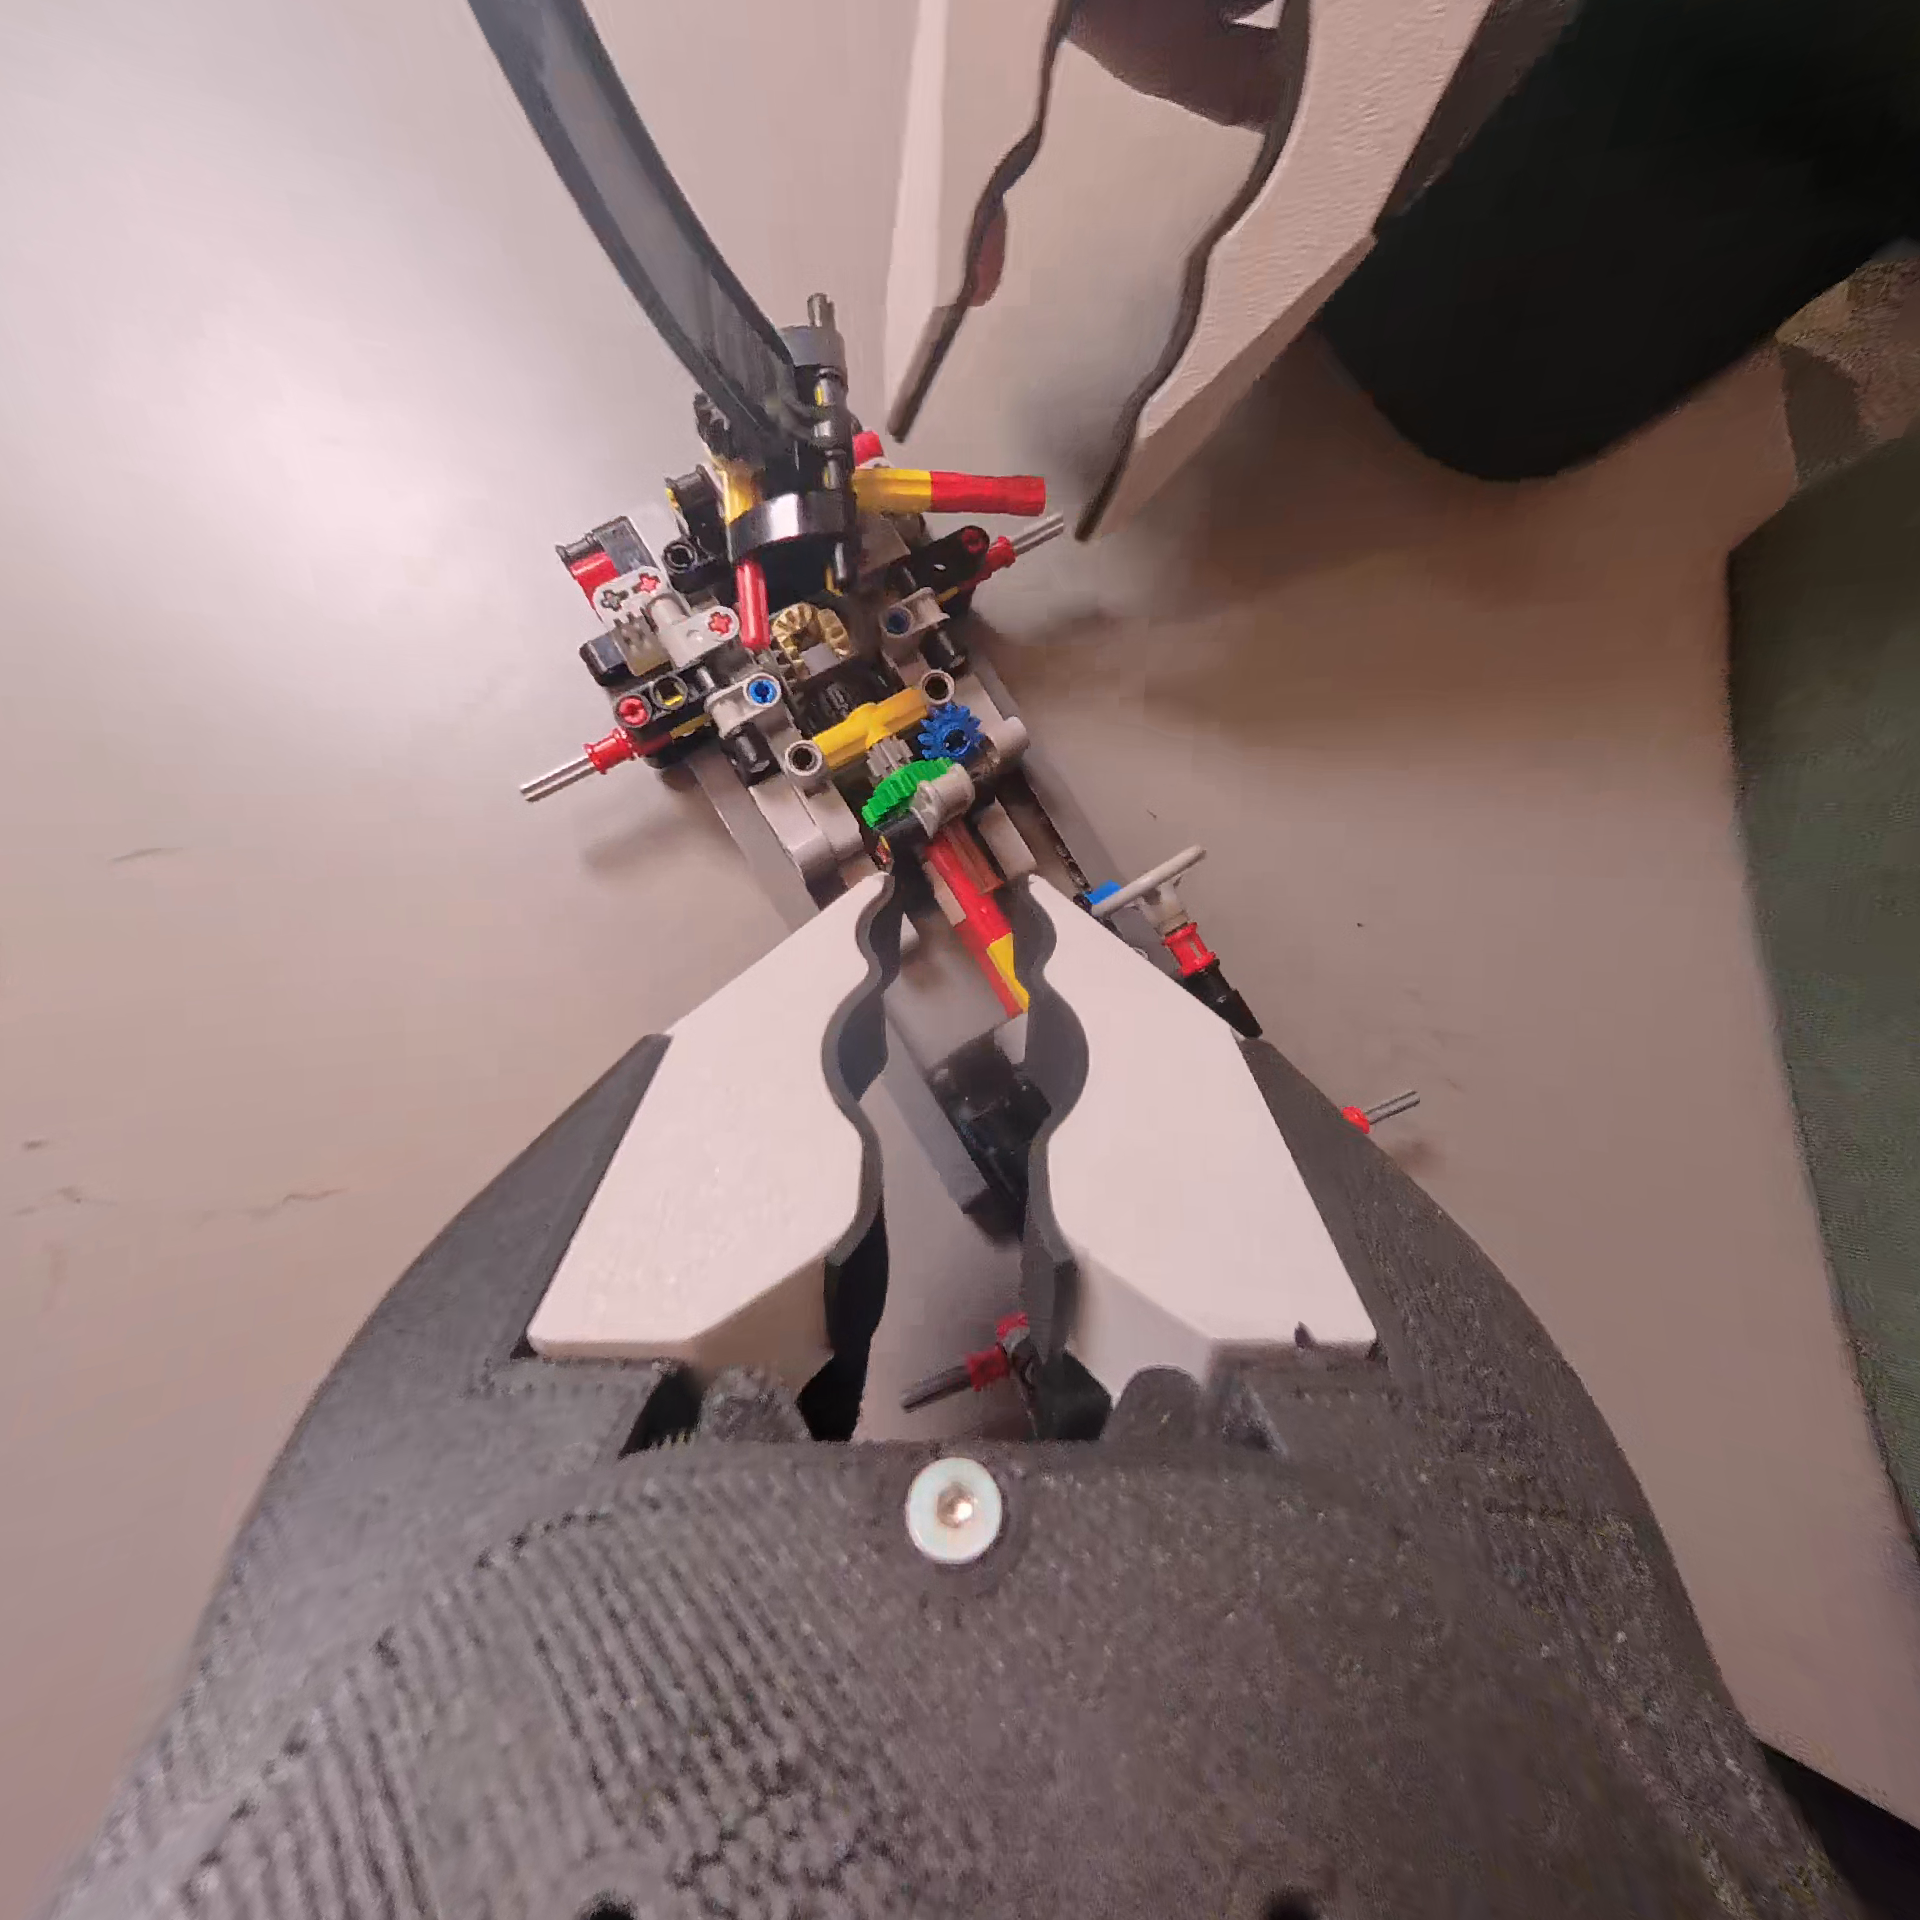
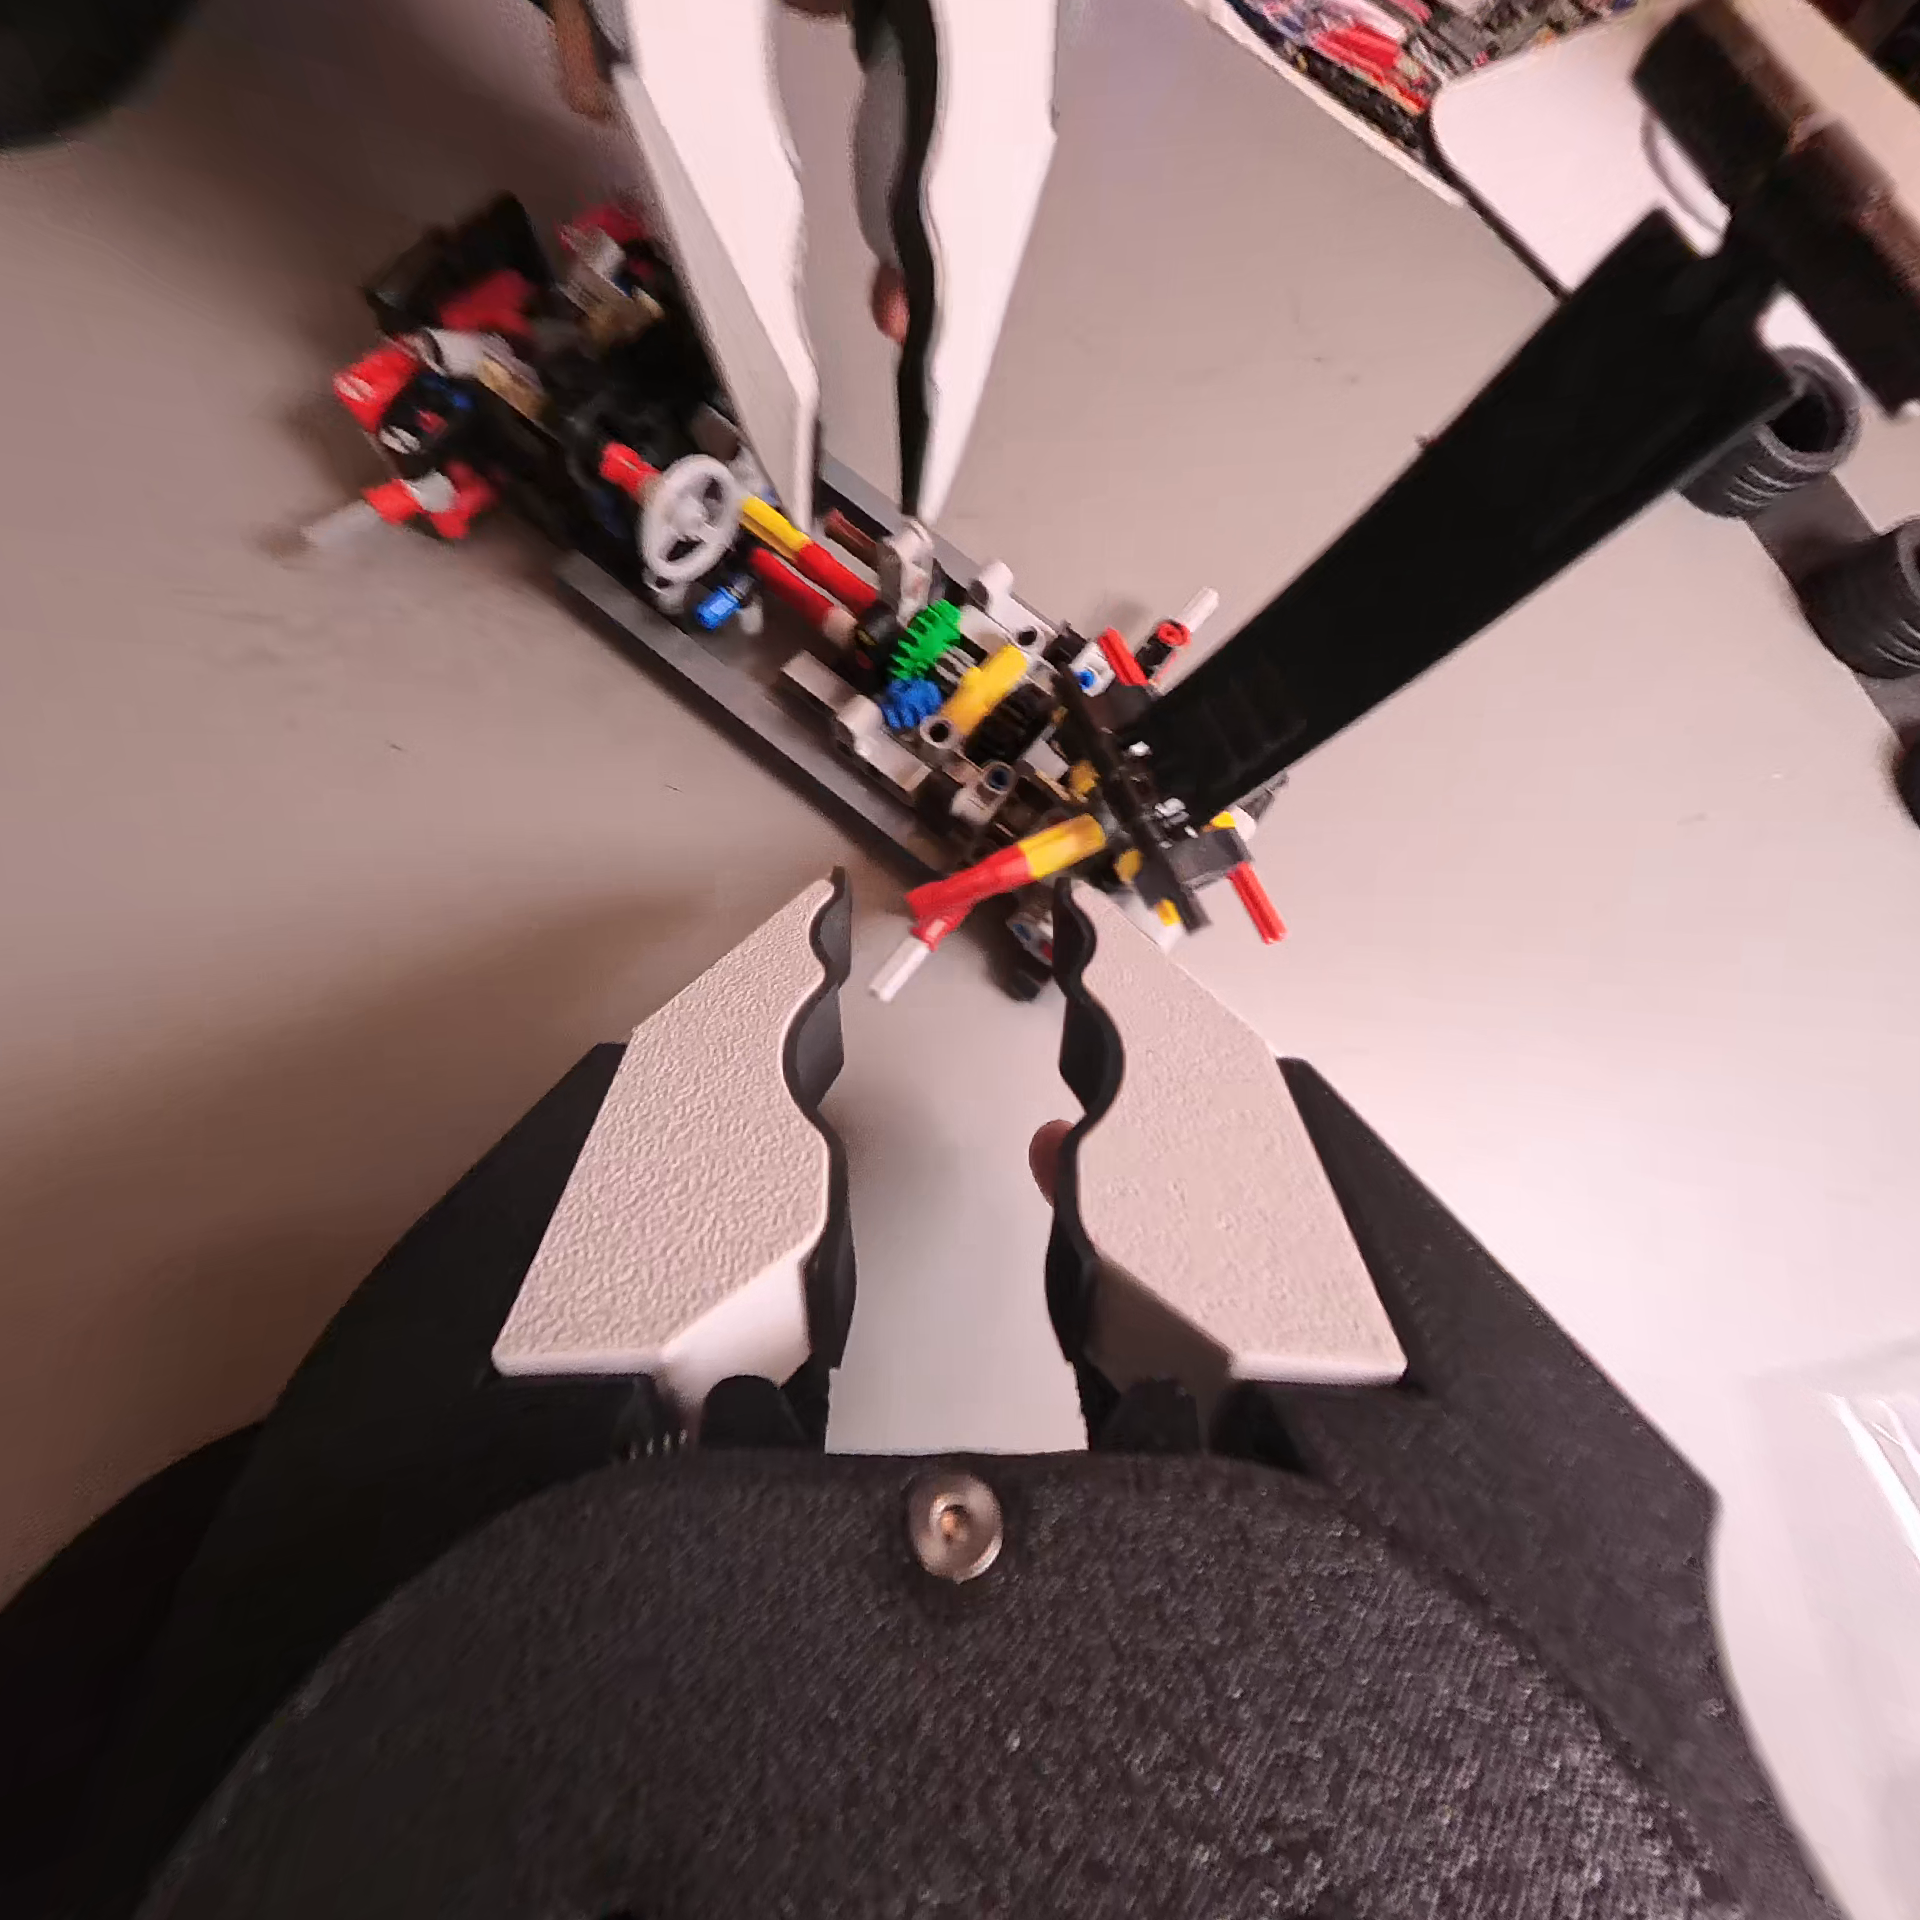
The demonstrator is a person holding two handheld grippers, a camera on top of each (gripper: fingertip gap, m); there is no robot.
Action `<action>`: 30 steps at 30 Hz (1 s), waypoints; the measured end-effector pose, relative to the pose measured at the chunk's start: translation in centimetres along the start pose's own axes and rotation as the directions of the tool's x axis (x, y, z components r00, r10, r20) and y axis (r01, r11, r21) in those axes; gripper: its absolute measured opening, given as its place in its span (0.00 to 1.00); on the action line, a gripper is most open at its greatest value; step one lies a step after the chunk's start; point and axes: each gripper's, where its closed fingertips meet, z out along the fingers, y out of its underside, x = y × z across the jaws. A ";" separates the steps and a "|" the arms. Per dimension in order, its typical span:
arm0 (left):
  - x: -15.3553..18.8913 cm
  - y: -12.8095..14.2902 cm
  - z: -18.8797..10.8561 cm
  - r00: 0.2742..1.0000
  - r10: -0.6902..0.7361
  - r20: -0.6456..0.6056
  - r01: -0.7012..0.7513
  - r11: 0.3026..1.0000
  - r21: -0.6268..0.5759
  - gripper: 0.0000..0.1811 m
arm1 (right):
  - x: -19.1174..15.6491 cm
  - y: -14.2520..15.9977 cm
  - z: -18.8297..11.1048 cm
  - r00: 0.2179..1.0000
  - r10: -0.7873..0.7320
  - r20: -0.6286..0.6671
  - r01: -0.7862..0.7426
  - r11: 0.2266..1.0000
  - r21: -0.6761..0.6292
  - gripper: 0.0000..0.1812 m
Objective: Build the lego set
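Observation:
A lego vehicle chassis (image 1: pixel 831 644), with a grey frame, coloured gears and pins, lies on the pale table (image 1: pixel 260 520). My left gripper (image 1: pixel 961 894) is shut on the chassis's near end, across the grey frame. A long black piece (image 1: pixel 665 177) rises from its far end. A red and yellow axle (image 1: pixel 956 488) sticks out sideways there. My right gripper (image 2: pixel 951 914) is open and empty, with its tips just short of that axle (image 2: pixel 997 868). The right wrist view shows the chassis (image 2: pixel 914 665), the black piece (image 2: pixel 1455 561) and the left gripper (image 2: pixel 868 509).
Black tyres (image 2: pixel 1808 426) lie at the table's right side. A white tray with several loose parts (image 2: pixel 1351 52) stands at the back. A green cloth surface (image 1: pixel 1829 831) borders the table on the right. Small red and grey pins (image 1: pixel 1184 935) stick out beside my left fingers. The left gripper's tips are roughly 8 cm from the right gripper's.

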 end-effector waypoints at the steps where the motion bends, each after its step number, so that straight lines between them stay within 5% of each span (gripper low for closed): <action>1: 0.1 0.0 0.1 1.000 -0.007 -0.020 0.007 1.000 -0.004 0.11 | -0.5 -0.4 -0.2 1.000 0.001 0.011 -0.002 1.000 0.018 0.20; 7: 0.1 0.0 0.7 0.999 -0.014 -0.036 0.014 1.000 -0.019 0.09 | 0.2 -1.7 -0.5 0.995 0.029 -0.093 -0.027 0.999 0.031 0.15; 12: 0.4 0.2 0.7 0.999 -0.004 -0.035 0.003 1.000 -0.020 0.07 | 2.0 0.1 -0.3 0.978 0.012 -0.211 -0.031 0.996 -0.083 0.11; 20: 1.1 0.6 0.7 0.998 -0.024 -0.053 0.024 1.000 0.002 0.07 | 4.5 1.0 -2.8 0.956 -0.014 -0.293 -0.009 0.997 -0.077 0.09; 25: 1.3 0.6 0.3 0.999 -0.010 -0.043 0.011 1.000 0.020 0.09 | 2.6 -0.3 -2.8 0.980 0.087 -0.178 -0.085 0.996 0.020 0.11; 30: 1.7 0.3 -1.2 0.999 0.006 -0.051 -0.002 0.998 0.065 0.13 | 0.1 -1.5 -1.9 0.994 -0.015 -0.111 0.017 1.000 0.023 0.12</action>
